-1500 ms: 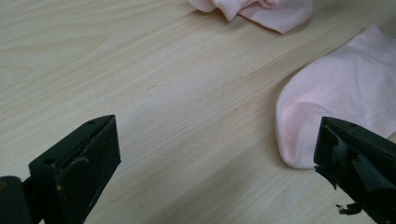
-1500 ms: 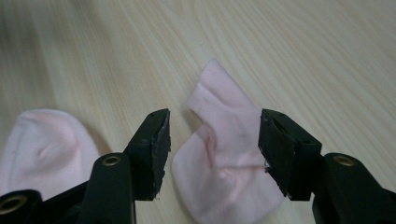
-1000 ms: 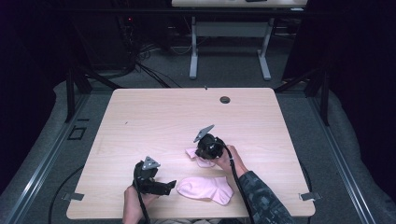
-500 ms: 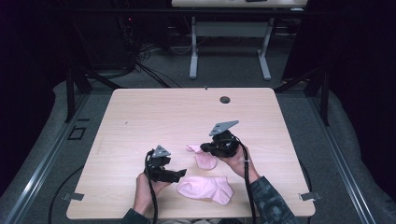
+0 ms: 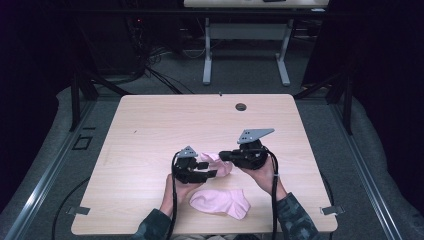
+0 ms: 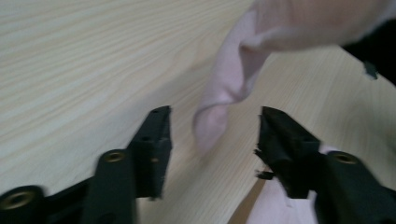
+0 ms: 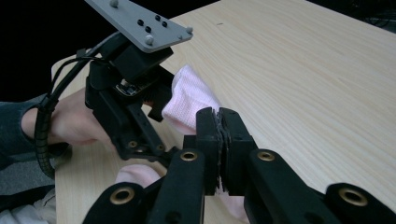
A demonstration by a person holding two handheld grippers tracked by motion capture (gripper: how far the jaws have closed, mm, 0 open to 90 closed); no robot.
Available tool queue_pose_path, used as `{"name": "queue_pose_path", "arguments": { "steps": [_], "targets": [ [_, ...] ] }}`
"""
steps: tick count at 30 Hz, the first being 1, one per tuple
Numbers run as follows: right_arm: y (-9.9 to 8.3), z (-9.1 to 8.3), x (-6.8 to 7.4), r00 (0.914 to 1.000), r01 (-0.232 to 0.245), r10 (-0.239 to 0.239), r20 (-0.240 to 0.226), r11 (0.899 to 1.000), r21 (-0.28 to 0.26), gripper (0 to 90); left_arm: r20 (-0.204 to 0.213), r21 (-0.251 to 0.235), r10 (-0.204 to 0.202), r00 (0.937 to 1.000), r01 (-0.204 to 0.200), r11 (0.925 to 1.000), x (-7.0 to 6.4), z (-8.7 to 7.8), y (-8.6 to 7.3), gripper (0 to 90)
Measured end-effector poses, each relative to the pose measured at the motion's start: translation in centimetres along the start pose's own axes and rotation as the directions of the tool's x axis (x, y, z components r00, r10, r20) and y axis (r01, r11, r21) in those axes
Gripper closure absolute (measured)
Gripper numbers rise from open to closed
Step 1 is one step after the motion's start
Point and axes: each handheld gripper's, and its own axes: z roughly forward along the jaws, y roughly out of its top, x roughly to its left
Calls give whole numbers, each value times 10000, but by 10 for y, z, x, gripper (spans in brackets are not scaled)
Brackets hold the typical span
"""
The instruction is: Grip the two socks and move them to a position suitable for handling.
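A small pink sock (image 5: 220,163) hangs just above the table between the two grippers. My right gripper (image 5: 223,156) is shut on one end of it; in the right gripper view its jaws (image 7: 218,116) pinch the pink sock (image 7: 189,98). My left gripper (image 5: 212,171) is open, and in the left gripper view the sock's loose end (image 6: 219,112) dangles between its spread jaws (image 6: 215,126) without touching either. A second pink sock (image 5: 222,202) lies flat near the table's front edge, below both grippers.
The light wooden table (image 5: 165,125) has a round cable hole (image 5: 241,106) near its far edge. A grey desk frame (image 5: 245,45) stands on the floor beyond the table. Dark floor surrounds the table.
My left gripper moved right and forward, up to the sock. My right gripper turned to point left, lifting the sock's end off the table toward the left gripper.
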Motion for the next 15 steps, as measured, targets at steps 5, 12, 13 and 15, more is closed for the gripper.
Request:
{"name": "queue_pose_path", "arguments": {
  "steps": [5,12,13,15],
  "targets": [
    [-3,-5,-3,10000,-66,66,16,9999,-102,877,-277,-380,434,9987,-444,9983,-2,6,5,883],
    [-17,-13,-20,9975,177,-190,673,9997,192,876,-2273,-215,2070,9516,-2174,9758,-7,-10,16,893],
    [-18,-13,-24,9959,387,-419,802,9984,401,875,-2586,-120,2379,9363,-2493,9683,-9,-14,18,893],
    [-23,-10,-30,9928,793,-853,843,9942,724,874,-3011,247,3035,9040,-3108,9502,-15,-18,20,892]
  ]
}}
